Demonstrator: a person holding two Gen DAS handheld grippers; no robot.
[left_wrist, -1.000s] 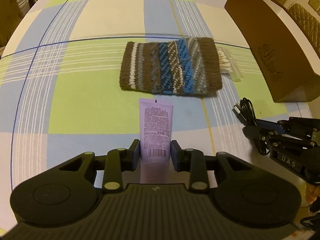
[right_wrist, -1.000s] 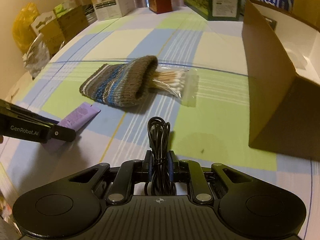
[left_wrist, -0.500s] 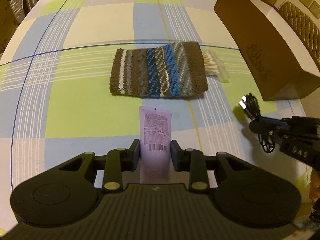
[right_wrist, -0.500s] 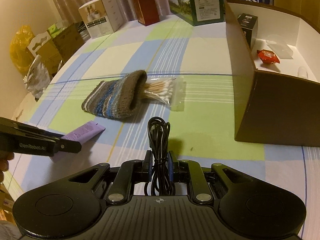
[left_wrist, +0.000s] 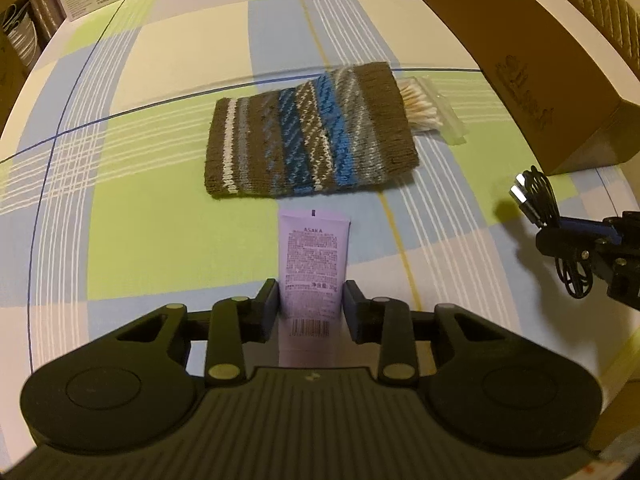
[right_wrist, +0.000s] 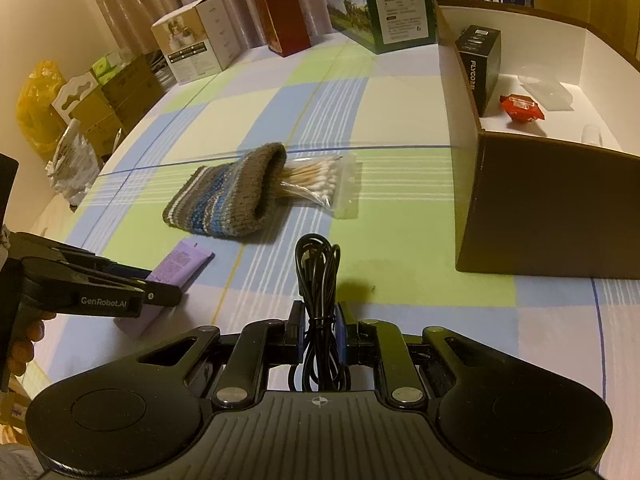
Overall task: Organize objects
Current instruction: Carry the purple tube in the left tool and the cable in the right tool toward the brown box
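Nearest in the left wrist view, the left gripper [left_wrist: 311,304] has its jaws closed against the two sides of a lilac tube [left_wrist: 314,264], which sticks forward between them, printed side up, held above the checked tablecloth [left_wrist: 152,208] of the table. In the right wrist view the right gripper [right_wrist: 319,332] has its jaws drawn in tight on a coiled black cable [right_wrist: 318,280], whose loop stands up out of the grip. Just past the tube's far end lies a striped knitted pouch [left_wrist: 310,144] in brown, blue and white, flat on the cloth about midway across the table. A clear bag of cotton swabs [right_wrist: 320,184] pokes out of the pouch's open mouth, on the side facing the cardboard box [right_wrist: 548,216]. That box stands open-topped toward the table's right edge, well apart from the pouch; inside it are a black carton [right_wrist: 482,64] standing upright and a small red packet [right_wrist: 522,107] on the white floor. Along the table's far edge stand several printed cartons [right_wrist: 400,4].
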